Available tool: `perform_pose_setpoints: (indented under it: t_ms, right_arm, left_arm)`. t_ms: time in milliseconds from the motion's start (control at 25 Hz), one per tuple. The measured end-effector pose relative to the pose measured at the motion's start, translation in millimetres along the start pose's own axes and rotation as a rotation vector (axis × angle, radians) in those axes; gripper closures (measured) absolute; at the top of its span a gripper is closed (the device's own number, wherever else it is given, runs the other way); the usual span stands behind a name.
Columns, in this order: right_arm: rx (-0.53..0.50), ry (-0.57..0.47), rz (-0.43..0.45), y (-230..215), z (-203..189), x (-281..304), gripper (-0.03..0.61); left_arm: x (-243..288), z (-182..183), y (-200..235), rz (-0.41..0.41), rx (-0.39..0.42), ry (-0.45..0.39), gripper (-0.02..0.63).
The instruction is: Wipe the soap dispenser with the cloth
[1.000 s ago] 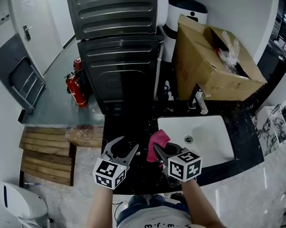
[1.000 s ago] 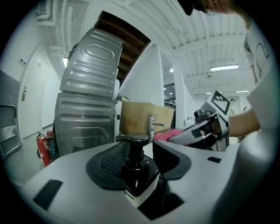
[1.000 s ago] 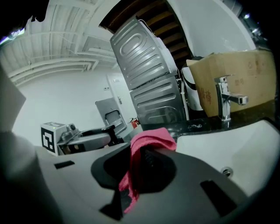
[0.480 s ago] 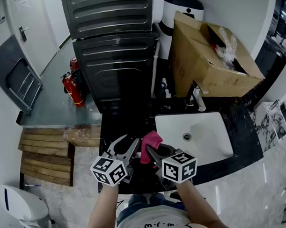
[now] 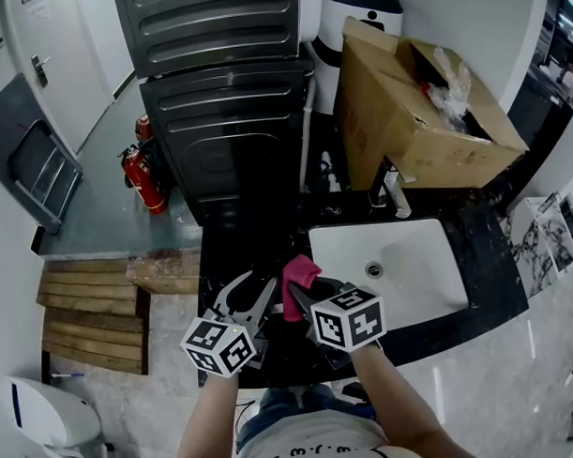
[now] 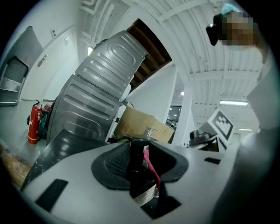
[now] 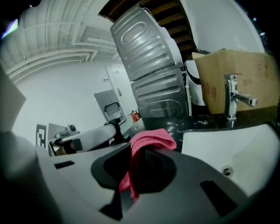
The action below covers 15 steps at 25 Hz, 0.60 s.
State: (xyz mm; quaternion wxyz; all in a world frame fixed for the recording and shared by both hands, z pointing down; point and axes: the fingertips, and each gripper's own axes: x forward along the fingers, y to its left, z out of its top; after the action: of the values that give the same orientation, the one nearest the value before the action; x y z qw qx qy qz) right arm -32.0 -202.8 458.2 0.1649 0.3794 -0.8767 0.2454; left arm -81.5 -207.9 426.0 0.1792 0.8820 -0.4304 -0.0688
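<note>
Two grips now.
Empty a second ago, the left gripper (image 6: 141,149) just closed on the soap dispenser (image 6: 138,174); the right gripper (image 7: 142,159) clamps the cloth (image 7: 151,139).

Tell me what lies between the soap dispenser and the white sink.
The pink cloth, clamped in the right gripper's jaws, lies between the soap dispenser and the sink; the head view shows it.

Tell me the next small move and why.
Probably press the pink cloth against the soap dispenser and rub down its side. The left gripper has just been closing its jaws and now clamps the bottle, while the right gripper pinches the cloth right beside it, so it looks steadied for wiping.
</note>
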Motion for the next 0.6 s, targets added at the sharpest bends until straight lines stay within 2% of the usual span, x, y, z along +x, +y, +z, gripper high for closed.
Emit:
perform_pose_setpoints:
  t_ms: [160,320,400,600]
  right_arm:
    - [-0.011,0.012,0.028,-9.6,8.9,16.8,0.529]
    - [-0.042,0.016,0.029,-8.4,16.0,31.3,0.529]
    - [-0.037,0.012,0.026,-4.5,15.3,29.9,0.529]
    - [-0.027,0.014,0.019,14.5,-4.4,17.7,0.529]
  left_arm:
    - [-5.4,-0.1,1.8,-0.027,0.04,0.003,0.469]
    - [-9.6,3.0,10.6,0.018,0.047,-0.012,0.468]
    - [-12.5,5.8,17.6,0.048,0.0,-0.046,0.468]
    - [-25.2,13.5,41.0,0.121,-0.181,-0.167,0.469]
